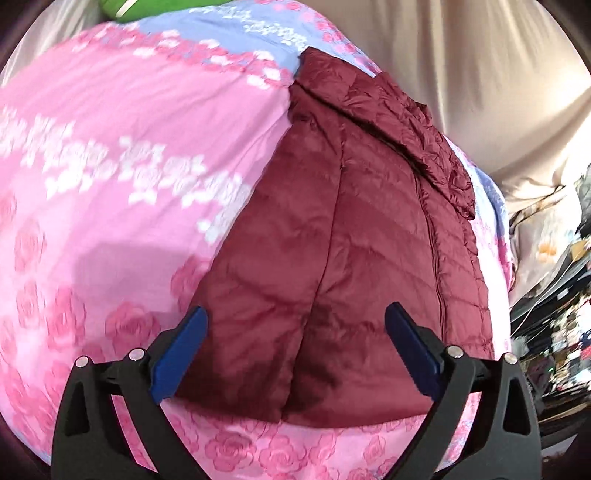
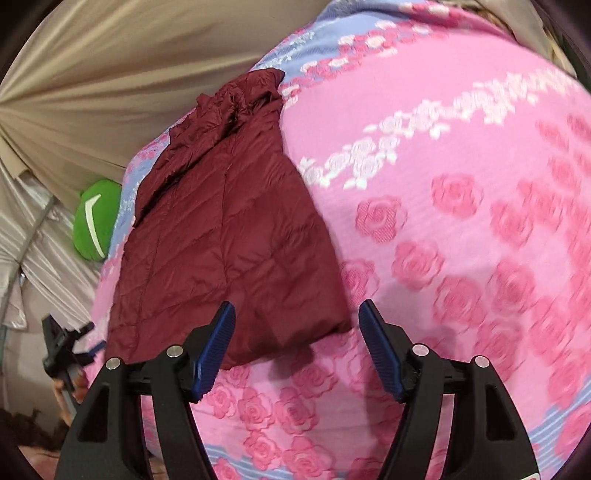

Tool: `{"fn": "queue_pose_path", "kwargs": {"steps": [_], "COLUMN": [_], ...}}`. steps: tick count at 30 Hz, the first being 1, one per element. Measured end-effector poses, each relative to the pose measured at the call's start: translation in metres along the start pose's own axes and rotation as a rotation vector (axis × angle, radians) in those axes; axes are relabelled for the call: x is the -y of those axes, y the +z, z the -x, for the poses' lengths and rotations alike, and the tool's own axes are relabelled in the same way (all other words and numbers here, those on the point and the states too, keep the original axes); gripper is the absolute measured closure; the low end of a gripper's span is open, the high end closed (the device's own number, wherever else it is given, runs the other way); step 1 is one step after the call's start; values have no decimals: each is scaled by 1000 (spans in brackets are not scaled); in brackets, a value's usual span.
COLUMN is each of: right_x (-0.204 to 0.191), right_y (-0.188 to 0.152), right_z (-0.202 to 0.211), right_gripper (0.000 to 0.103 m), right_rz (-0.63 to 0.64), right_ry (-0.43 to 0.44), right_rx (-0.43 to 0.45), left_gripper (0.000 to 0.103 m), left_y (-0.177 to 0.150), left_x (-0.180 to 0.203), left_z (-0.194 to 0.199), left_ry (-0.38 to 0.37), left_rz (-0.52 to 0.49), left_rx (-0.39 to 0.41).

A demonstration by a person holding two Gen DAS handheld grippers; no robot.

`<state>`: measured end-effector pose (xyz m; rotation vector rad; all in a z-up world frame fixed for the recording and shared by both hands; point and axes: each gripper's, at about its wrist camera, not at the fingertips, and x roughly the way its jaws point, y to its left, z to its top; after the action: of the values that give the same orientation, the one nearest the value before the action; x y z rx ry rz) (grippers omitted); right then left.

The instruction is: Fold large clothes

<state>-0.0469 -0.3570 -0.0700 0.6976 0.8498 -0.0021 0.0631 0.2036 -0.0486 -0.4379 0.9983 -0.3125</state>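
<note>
A dark red quilted jacket [image 1: 354, 258] lies folded lengthwise on a pink rose-patterned bed cover [image 1: 110, 184], hood crumpled at the far end. My left gripper [image 1: 295, 321] is open and empty, hovering above the jacket's near hem. In the right wrist view the jacket [image 2: 221, 229] lies left of centre on the bed cover [image 2: 461, 221]. My right gripper [image 2: 297, 317] is open and empty, above the jacket's near right corner. The left gripper [image 2: 70, 347] shows small at the far left edge there.
A green cushion [image 2: 96, 219] sits at the bed's far end, also seen in the left wrist view [image 1: 140, 7]. Beige curtains [image 1: 461, 66] hang beside the bed. Cluttered dark items [image 1: 554, 314] lie off the bed's right side.
</note>
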Motion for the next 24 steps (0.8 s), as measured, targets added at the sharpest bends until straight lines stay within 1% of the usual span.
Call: {"fn": "queue_pose_path", "kwargs": {"steps": [3, 8, 12, 13, 14, 15, 16, 17, 19, 21, 23, 24], "right_x": [-3, -10, -17, -18, -18, -20, -20, -21, -24, -26, -27, -26], "right_y": [-7, -10, -9, -7, -7, -6, -5, -4, -2, -2, -2, -2], "right_z": [-7, -14, -19, -20, -21, -23, -23, -23, -24, -23, -22, -22], "right_gripper": [34, 34, 34, 34, 34, 34, 37, 39, 39, 39, 39, 39], "right_rz": [-20, -46, -46, -48, -50, -53, -53, -51, -44, -34, -28, -28], "right_ry": [36, 82, 106, 111, 114, 125, 130, 134, 137, 131, 132, 135], "right_rx": [-8, 5, 13, 16, 17, 18, 22, 25, 27, 33, 34, 33], "left_gripper": [8, 8, 9, 10, 15, 17, 22, 24, 24, 24, 21, 21], "left_y": [-8, -14, -14, -14, -13, -12, -11, -10, -5, -2, -2, -3], "left_x": [-6, -1, 0, 1, 0, 0, 0, -1, -7, -17, -25, -28], "left_z": [-2, -5, -6, -6, -5, -4, -4, -2, 7, 19, 24, 22], "left_ry": [-41, -58, -92, -105, -111, -122, -121, -111, -64, -37, -50, -60], "left_rz": [42, 41, 51, 57, 60, 66, 67, 71, 86, 103, 121, 124], "left_rx": [-9, -5, -7, -5, -2, 1, 4, 12, 54, 89, 86, 66]}}
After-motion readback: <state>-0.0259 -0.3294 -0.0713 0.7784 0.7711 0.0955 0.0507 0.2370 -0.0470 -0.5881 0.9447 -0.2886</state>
